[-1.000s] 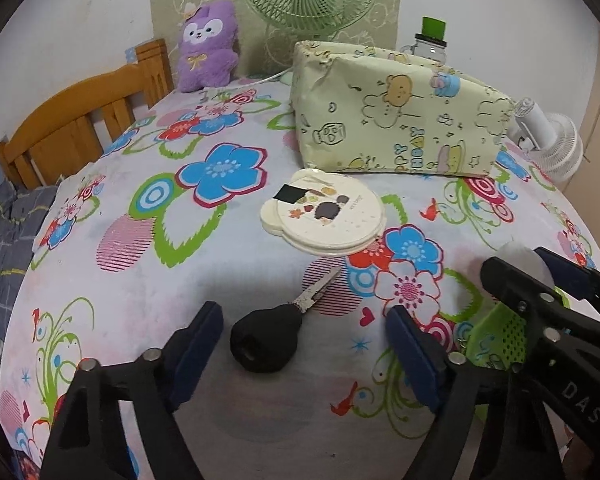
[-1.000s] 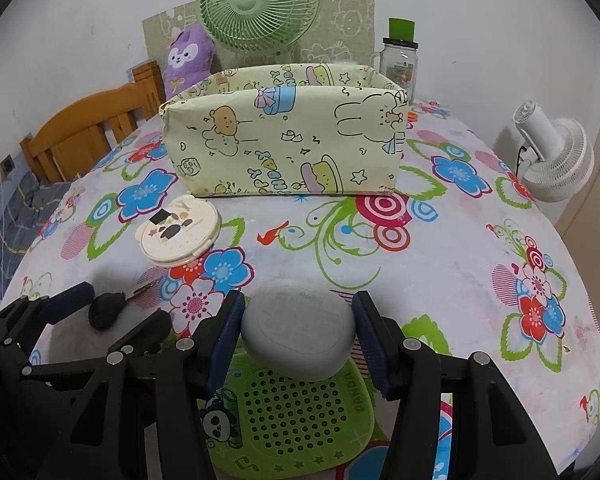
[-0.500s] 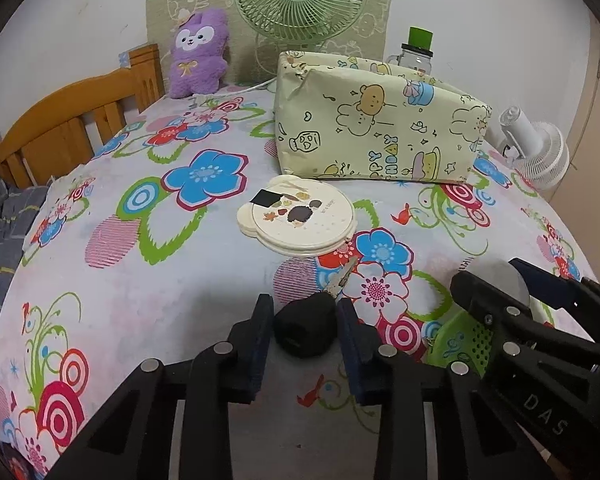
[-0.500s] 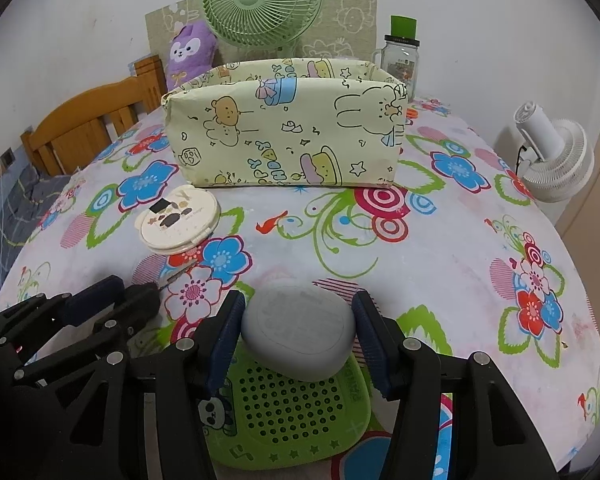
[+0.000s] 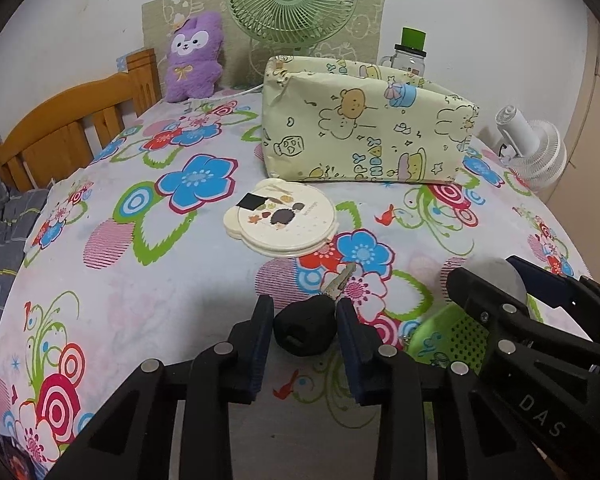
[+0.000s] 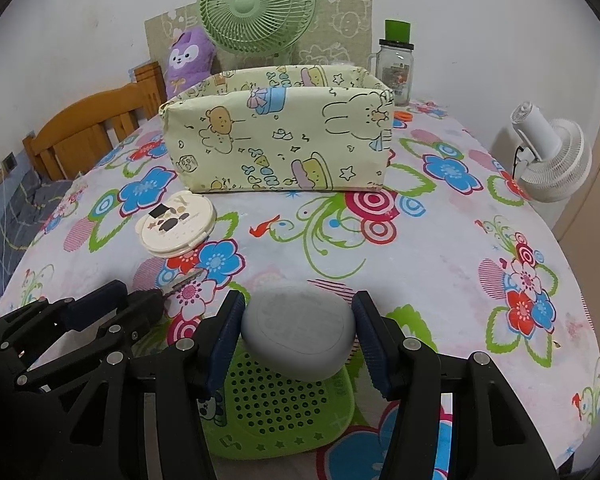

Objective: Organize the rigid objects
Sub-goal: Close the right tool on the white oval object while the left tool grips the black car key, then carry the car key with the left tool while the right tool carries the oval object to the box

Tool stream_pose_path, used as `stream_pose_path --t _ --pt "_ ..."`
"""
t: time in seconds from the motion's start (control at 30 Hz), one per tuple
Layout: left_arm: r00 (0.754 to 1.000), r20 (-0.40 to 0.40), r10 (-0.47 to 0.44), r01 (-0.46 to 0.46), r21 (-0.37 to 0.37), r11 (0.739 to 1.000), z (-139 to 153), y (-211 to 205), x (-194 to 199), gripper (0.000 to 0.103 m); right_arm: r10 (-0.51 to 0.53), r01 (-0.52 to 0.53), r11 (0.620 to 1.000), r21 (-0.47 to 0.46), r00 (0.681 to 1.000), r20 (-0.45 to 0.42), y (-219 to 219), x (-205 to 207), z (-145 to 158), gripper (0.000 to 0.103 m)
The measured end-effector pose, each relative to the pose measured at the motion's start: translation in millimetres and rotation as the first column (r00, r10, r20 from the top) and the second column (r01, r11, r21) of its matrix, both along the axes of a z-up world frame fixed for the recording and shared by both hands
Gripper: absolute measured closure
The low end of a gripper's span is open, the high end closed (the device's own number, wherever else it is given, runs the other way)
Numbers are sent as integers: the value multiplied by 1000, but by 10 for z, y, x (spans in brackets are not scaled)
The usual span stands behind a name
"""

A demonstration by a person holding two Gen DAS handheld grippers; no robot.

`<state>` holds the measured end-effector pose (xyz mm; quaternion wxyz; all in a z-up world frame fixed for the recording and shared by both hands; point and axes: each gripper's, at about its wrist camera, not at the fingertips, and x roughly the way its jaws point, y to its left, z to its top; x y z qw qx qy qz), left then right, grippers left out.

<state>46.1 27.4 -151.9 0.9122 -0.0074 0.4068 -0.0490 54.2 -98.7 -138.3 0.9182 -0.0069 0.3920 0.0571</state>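
My left gripper (image 5: 304, 330) is shut on the black head of a key (image 5: 305, 330), whose metal blade (image 5: 339, 282) points away over the flowered tablecloth. My right gripper (image 6: 298, 334) is shut on a grey oval case (image 6: 299, 336), held over a green perforated mat (image 6: 278, 408). A cream round compact (image 5: 281, 218) lies ahead of the key, and also shows in the right wrist view (image 6: 175, 226). Beyond it stands the pale yellow cartoon-print storage box (image 5: 364, 128), open at the top (image 6: 278, 136).
A green fan (image 6: 256, 4), a purple plush toy (image 5: 194, 56) and a glass jar with a green lid (image 6: 396, 66) stand at the table's far edge. A white fan (image 6: 552, 156) is off the right side. A wooden chair back (image 5: 68, 120) is at the left.
My left gripper closed around the key's black head, from wide open a second ago. The right gripper kept its hold on the grey case; both views drew slightly nearer the box.
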Motion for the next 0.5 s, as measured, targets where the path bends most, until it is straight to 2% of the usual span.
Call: stream_pose_path --t 0.5 --pt "1000 11 2 -2 7 1000 165 -177 7 71 -15 15 1000 15 1000 6 -186 -24 109 44"
